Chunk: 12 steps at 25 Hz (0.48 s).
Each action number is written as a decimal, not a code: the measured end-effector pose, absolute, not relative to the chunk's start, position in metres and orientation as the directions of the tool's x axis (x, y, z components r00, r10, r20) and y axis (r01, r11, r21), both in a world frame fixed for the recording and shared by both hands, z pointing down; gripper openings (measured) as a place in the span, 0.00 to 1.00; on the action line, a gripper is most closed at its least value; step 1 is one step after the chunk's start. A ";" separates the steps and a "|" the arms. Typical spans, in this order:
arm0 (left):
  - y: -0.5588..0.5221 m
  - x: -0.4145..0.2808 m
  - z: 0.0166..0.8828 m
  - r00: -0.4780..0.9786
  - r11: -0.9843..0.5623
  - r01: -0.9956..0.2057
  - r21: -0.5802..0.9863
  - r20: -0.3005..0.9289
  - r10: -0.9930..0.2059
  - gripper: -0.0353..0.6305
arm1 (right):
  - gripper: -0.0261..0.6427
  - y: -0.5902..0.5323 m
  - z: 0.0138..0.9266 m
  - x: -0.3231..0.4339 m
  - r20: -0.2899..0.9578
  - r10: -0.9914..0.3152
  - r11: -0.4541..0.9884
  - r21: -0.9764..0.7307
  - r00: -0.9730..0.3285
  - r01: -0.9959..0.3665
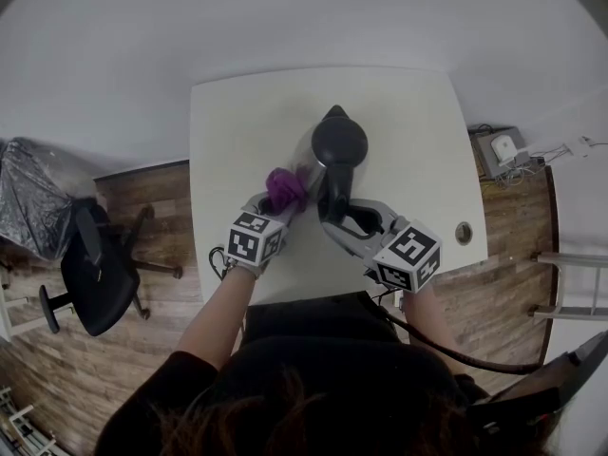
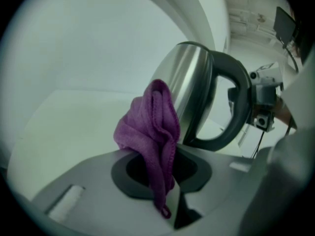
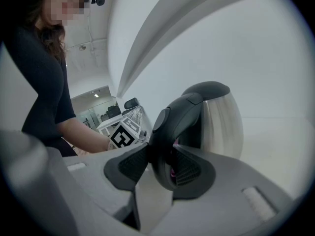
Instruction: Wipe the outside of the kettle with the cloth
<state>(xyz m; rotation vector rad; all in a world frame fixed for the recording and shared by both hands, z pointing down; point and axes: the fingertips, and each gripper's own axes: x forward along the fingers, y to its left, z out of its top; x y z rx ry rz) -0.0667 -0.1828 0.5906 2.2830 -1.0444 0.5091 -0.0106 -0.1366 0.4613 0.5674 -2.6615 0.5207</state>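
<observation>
The kettle [image 1: 339,143] stands in the middle of the frame on the white table [image 1: 237,122]. The right gripper [image 1: 334,224] has its jaws squeezed on the kettle's black handle [image 3: 170,132] and holds it steady. The left gripper [image 1: 282,200] pinches the purple cloth [image 2: 153,124] tight. The bunched cloth sits right at the kettle's shiny left side, touching it or very nearly. The wiping looks under way, I think, but the pictures don't show how much is clean, so the far side and the spout side are likely left.
</observation>
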 end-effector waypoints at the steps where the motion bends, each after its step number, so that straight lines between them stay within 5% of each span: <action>1: -0.184 -0.066 0.591 0.622 -0.540 -0.775 0.328 0.551 -0.557 0.17 | 0.26 -0.137 0.462 -0.010 0.423 -0.314 0.849 -0.275 -0.850 -0.451; 12: -0.172 -0.081 0.542 0.644 -0.570 -0.761 0.312 0.476 -0.599 0.17 | 0.26 -0.141 0.463 -0.009 0.424 -0.375 0.825 -0.253 -0.824 -0.506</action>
